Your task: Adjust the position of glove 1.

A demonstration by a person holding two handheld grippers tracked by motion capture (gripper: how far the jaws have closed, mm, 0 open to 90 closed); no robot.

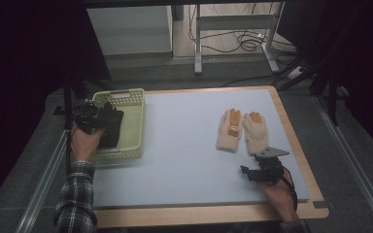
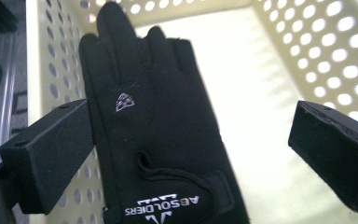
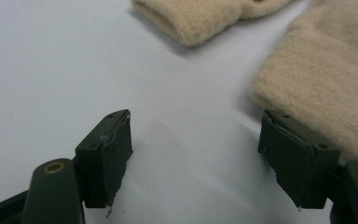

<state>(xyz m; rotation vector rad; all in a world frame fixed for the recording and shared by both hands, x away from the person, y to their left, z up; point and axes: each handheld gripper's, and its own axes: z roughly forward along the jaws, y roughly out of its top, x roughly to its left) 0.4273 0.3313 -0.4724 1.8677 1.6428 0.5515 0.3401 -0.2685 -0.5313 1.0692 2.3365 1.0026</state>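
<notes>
- The left tongs [image 2: 186, 154] stood wide apart over the black fabric glove [image 2: 154, 135], which lay loose in the pale yellow perforated plastic basket [image 2: 317, 51].
- The right tongs [image 3: 196, 158] stood apart on the light blue surface [image 3: 51, 70], near the beige knitted gloves [image 3: 326, 74].

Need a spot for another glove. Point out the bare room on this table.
Bare: the blue mat between the yellow perforated basket and the beige knitted gloves. Crowded: the basket's left side with the black glove, and around the right gripper.

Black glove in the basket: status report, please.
Left gripper open. Black glove lies in basket. Right gripper open beside beige gloves. Nothing blocking.
</notes>
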